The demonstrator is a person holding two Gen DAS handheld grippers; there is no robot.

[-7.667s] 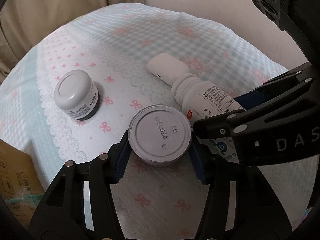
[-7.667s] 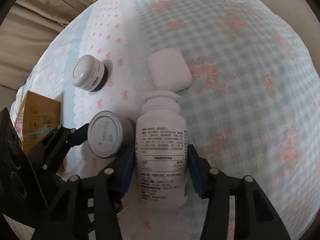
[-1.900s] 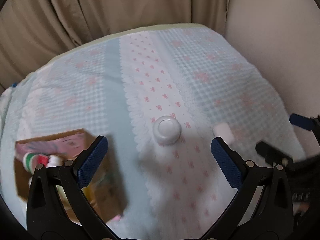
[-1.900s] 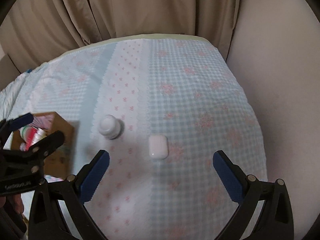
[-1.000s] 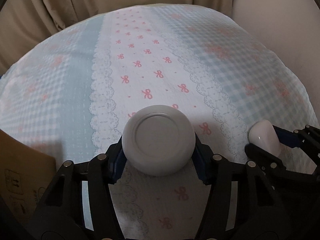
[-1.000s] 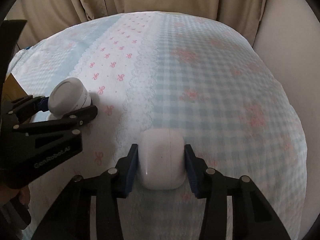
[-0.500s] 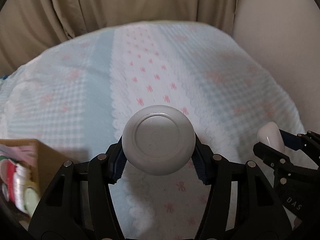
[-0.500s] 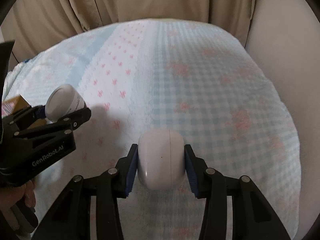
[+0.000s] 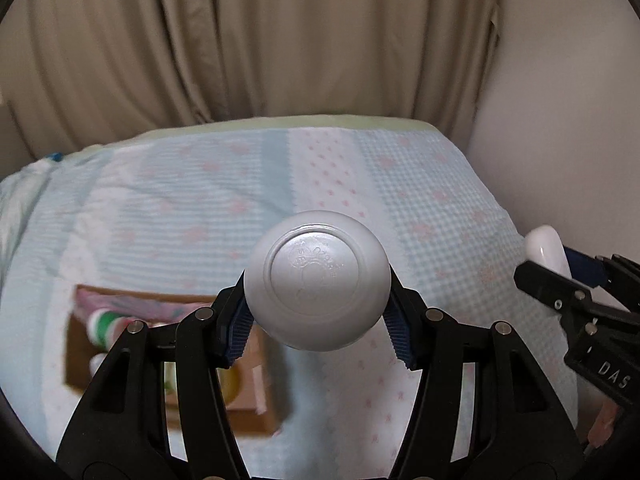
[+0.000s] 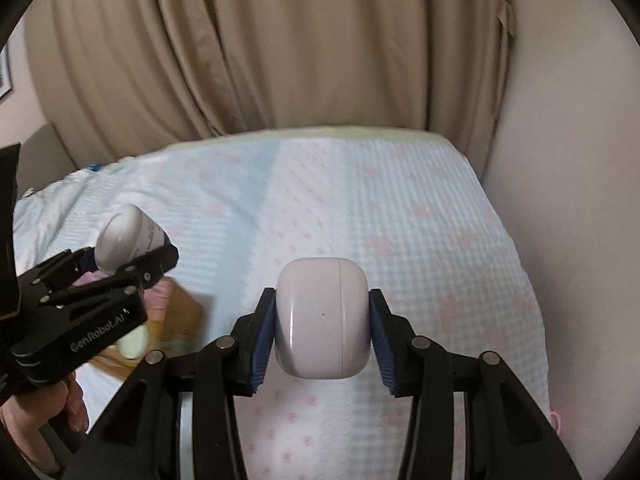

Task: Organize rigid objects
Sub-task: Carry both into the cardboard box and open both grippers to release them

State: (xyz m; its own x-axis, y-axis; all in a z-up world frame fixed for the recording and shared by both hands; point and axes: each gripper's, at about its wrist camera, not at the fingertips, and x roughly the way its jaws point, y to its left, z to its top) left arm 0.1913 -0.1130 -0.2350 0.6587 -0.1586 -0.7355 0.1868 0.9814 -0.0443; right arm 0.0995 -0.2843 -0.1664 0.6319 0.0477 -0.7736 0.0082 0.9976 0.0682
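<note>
Both grippers are higher above the bed than 0.5 s ago, the brown cardboard box now below. Left gripper fingers pinch the round white plastic jar; right gripper fingers pinch the white rounded earbud case. "GenRobot.AI" marks the left gripper.

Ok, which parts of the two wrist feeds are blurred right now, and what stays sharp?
Left wrist view: the small jar in the left tongs is sharp, while the cardboard box and bedspread smear. Right wrist view: the white case in the right tongs is crisp; the bedspread is soft, and fisheye bends the curtain.
</note>
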